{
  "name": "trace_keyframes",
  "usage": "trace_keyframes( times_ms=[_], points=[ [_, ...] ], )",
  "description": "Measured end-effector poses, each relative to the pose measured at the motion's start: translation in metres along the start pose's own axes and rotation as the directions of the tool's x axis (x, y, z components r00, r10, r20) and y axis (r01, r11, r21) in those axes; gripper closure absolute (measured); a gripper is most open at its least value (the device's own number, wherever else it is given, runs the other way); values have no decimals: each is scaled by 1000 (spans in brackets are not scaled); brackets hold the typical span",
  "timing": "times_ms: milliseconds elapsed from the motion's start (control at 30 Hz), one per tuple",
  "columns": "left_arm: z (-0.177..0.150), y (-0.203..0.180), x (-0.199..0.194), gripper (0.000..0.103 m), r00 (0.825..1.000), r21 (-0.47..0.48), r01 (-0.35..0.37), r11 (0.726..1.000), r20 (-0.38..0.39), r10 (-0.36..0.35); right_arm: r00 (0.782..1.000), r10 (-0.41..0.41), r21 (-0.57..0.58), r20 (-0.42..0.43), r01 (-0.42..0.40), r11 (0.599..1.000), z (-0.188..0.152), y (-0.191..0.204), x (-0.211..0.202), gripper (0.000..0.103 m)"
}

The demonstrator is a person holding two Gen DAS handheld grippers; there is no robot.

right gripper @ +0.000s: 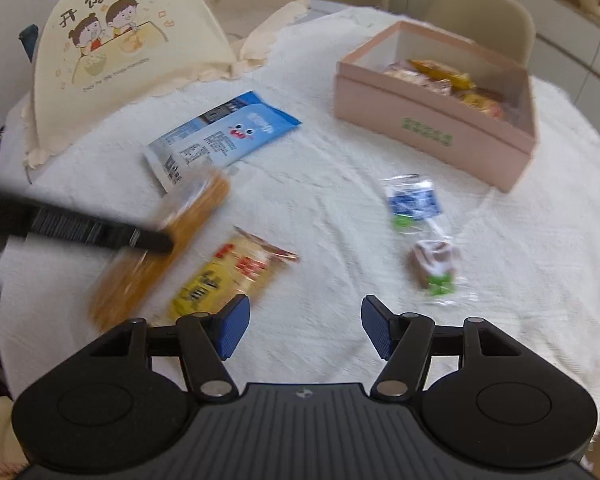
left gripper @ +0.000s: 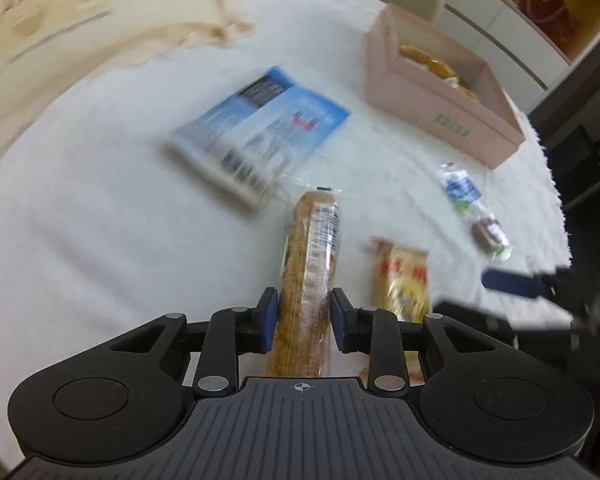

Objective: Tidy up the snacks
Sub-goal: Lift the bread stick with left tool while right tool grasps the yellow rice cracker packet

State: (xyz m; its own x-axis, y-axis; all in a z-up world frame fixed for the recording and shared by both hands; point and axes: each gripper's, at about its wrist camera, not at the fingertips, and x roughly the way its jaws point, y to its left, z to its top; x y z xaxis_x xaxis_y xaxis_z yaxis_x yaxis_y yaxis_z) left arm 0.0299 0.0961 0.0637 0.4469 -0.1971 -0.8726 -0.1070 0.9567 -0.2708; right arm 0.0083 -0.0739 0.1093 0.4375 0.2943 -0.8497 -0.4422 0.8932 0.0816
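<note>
Two fingers of the left gripper (left gripper: 303,316) clamp the brown biscuit pack (left gripper: 310,264); right gripper (right gripper: 304,330) fingers spread wide above the table (right gripper: 340,208).

Black linkage arms, silver rivets, blue ribbed fingers (right gripper: 233,330), grey grooved base w/ crosshair mark.

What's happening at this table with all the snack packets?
Someone is tidying snacks with two hand-held grippers. The left gripper is clamped on a brown biscuit pack. The right gripper is open, holding nothing. A pink box already contains some snacks; a blue packet and others lie on the white cloth.
</note>
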Motion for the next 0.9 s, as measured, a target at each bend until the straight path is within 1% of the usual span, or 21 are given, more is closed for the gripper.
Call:
trace_keyframes(
  times_ms=[67, 133, 167, 233, 300, 367, 467, 567, 633, 700, 767, 833, 867, 900],
  points=[
    [-8, 4, -5, 71, 1000, -37, -2, 999, 1, 2, 999, 39, 23, -22, -38, 999, 8, 5, 8, 40],
    [-12, 5, -7, 70, 1000, -46, -3, 999, 7, 3, 996, 82, 36, -44, -81, 996, 15, 12, 18, 40],
    [-14, 5, -8, 70, 1000, -49, -4, 999, 10, 5, 994, 89, 24, -58, -88, 996, 16, 16, 23, 40],
    [-18, 5, -10, 70, 1000, -57, -4, 998, 7, 4, 996, 54, -17, -74, -55, 998, 15, 25, 28, 40],
    [-19, 2, -10, 70, 1000, -53, -5, 999, 2, 5, 998, 23, -40, -60, -26, 999, 11, 25, 24, 40],
    [-20, 0, -9, 70, 1000, -45, -5, 999, 0, 5, 999, -18, -52, -45, 16, 999, 5, 20, 20, 40],
    [-23, -3, -8, 69, 1000, -49, -1, 999, 1, 1, 996, -74, -74, -55, 70, 995, -5, 9, 21, 40],
    [-24, -3, -7, 69, 1000, -52, -1, 999, 2, 1, 996, -67, -76, -66, 62, 995, -7, 4, 22, 40],
    [-24, -2, -8, 69, 1000, -55, 1, 998, -1, -1, 997, -63, -102, -39, 59, 993, -5, 8, 23, 40],
    [-24, -3, -8, 68, 1000, -52, 0, 999, -5, 0, 997, -80, -140, -9, 78, 987, 0, 16, 27, 40],
    [-23, -3, -7, 68, 1000, -47, -2, 999, -9, 2, 996, -87, -162, 4, 87, 983, 5, 21, 32, 40],
    [-23, -4, -6, 65, 1000, -46, 0, 999, -19, -1, 998, -60, -143, -7, 58, 988, 9, 22, 33, 51],
    [-22, -5, -5, 64, 1000, -44, 2, 999, -25, -3, 999, -36, -122, -14, 34, 992, 11, 21, 31, 64],
    [-22, -6, -3, 62, 1000, -41, 1, 999, -30, -2, 1000, -16, -104, -19, 14, 994, 12, 21, 28, 68]
  ],
)
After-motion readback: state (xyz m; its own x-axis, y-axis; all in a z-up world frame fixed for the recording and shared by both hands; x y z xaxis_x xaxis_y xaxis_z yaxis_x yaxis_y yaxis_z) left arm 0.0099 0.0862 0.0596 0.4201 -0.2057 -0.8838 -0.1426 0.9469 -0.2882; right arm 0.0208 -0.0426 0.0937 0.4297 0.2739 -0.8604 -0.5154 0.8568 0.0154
